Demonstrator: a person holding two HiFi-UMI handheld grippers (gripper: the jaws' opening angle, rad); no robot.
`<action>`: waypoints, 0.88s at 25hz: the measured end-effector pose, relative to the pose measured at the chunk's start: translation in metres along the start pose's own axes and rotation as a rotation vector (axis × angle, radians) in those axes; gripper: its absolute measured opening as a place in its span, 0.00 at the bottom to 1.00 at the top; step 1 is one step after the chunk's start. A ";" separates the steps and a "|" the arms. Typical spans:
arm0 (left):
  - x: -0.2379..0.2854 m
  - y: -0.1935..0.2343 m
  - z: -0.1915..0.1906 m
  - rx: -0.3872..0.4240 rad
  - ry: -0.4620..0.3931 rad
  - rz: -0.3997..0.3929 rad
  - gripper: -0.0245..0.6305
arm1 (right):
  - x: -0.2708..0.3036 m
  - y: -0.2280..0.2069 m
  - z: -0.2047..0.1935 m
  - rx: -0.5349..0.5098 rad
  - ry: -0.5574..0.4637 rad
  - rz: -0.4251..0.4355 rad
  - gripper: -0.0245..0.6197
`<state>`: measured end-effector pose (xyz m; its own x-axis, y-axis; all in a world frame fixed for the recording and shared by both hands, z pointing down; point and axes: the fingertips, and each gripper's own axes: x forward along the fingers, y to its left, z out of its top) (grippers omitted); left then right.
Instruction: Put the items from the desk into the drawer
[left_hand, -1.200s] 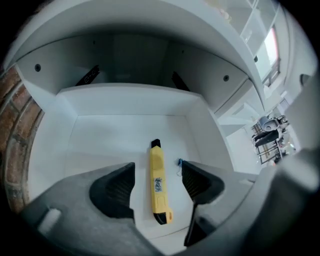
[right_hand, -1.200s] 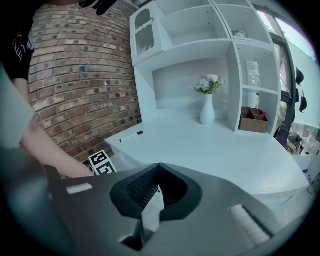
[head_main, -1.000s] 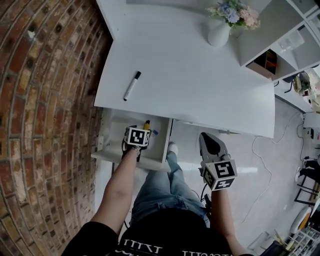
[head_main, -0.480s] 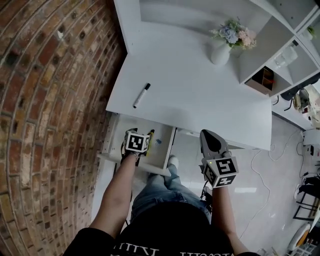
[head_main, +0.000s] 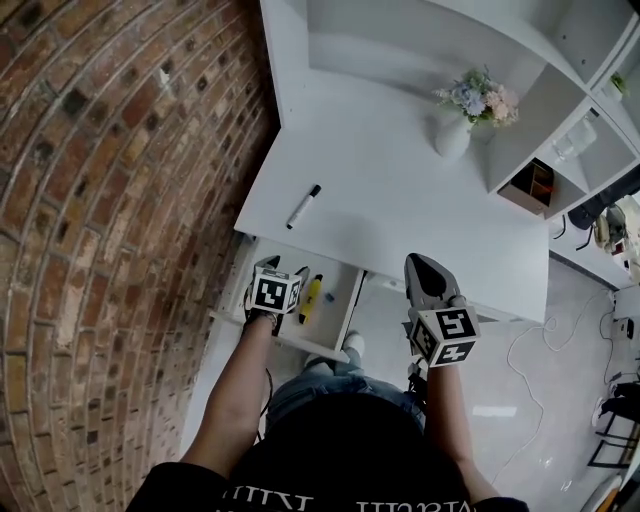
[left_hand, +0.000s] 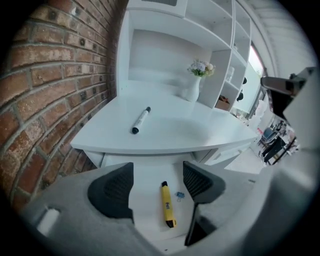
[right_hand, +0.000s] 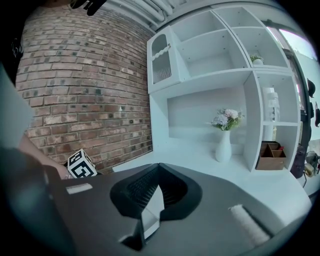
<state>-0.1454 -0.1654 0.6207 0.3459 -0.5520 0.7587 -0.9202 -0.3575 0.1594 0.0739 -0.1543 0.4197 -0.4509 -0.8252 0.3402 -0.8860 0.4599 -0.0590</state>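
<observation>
Two things already lie in the open drawer (head_main: 345, 305): a yellow stick (left_hand: 168, 204) and a little blue clip (left_hand: 180, 195) at its 2 o'clock. One black marker (head_main: 303, 206) is left on the desk (head_main: 400, 200), at 12 o'clock from the left gripper (left_hand: 156, 182). That gripper hangs over the drawer, jaws apart, holding nothing. The right gripper (right_hand: 159, 172), at its 3 o'clock, is closed and empty. I think the marker goes next.

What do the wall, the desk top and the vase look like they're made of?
Wall: rough, matte red-brown brick with pale mortar lines.
Desk top: smooth, flat white board, probably laminate or painted wood.
Vase: smooth, rounded and white, likely ceramic, though it could be plastic.
</observation>
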 end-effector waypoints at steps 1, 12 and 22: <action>-0.003 0.002 0.004 0.000 -0.015 0.003 0.51 | 0.002 0.000 0.001 -0.002 -0.002 0.004 0.04; -0.023 0.009 0.075 0.017 -0.266 -0.050 0.51 | 0.023 0.002 -0.008 0.011 0.050 0.036 0.04; 0.012 0.022 0.123 0.160 -0.309 -0.043 0.50 | 0.032 -0.018 -0.033 0.027 0.121 0.044 0.04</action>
<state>-0.1391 -0.2723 0.5560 0.4452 -0.7269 0.5228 -0.8717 -0.4854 0.0674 0.0786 -0.1781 0.4621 -0.4748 -0.7580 0.4472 -0.8689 0.4845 -0.1013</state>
